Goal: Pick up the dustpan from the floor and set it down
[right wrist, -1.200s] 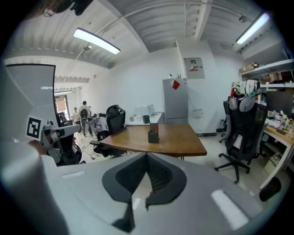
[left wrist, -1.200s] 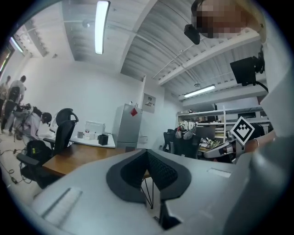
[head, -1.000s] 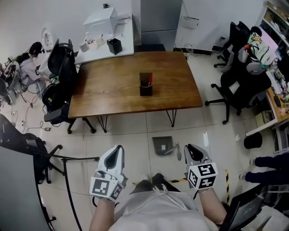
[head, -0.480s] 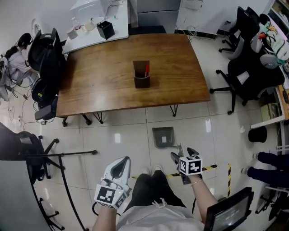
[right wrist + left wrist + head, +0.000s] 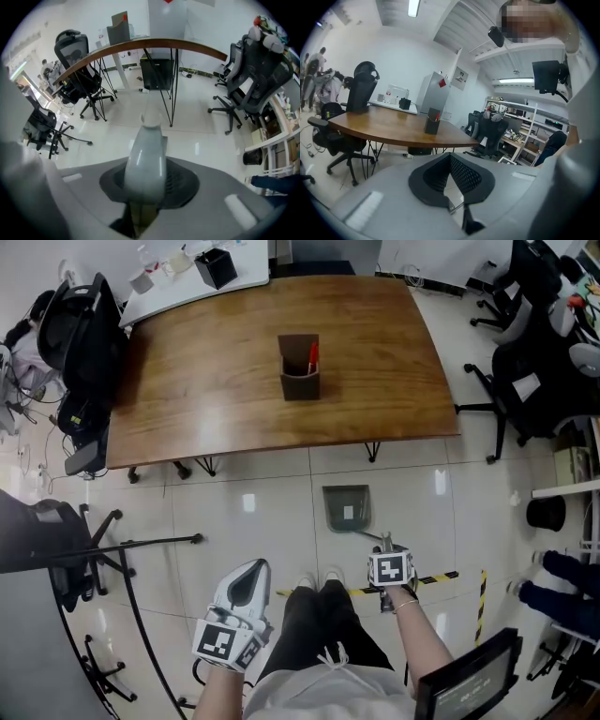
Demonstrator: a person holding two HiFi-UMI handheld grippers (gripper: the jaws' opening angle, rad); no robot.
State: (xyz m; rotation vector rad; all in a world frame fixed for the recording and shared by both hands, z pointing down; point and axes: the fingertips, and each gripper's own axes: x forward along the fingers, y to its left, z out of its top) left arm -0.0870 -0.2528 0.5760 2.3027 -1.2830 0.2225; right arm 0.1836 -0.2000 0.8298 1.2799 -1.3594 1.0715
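Note:
The grey dustpan (image 5: pixel 347 505) lies flat on the tiled floor in front of the person's feet, its handle (image 5: pixel 381 540) pointing back toward them. My right gripper (image 5: pixel 385 547) points straight down at that handle. In the right gripper view the pale handle (image 5: pixel 146 140) fills the space between the dark pads, and the right gripper (image 5: pixel 147 164) is closing on it. My left gripper (image 5: pixel 246 570) hangs to the left of the person's legs, away from the dustpan, shut and holding nothing. The left gripper (image 5: pixel 451 157) faces the table.
A wooden table (image 5: pixel 216 399) with a brown pen holder (image 5: pixel 300 371) stands beyond the dustpan. Office chairs (image 5: pixel 80 324) are at the left and right. A black tripod (image 5: pixel 131 545) spreads over the floor at left. Yellow-black tape (image 5: pixel 441 576) marks the floor beside my right gripper.
Both grippers sank toward the floor. The right one tipped downward, reached the dustpan's handle with its jaws spread, and now has them drawn in round it. The dustpan has not moved.

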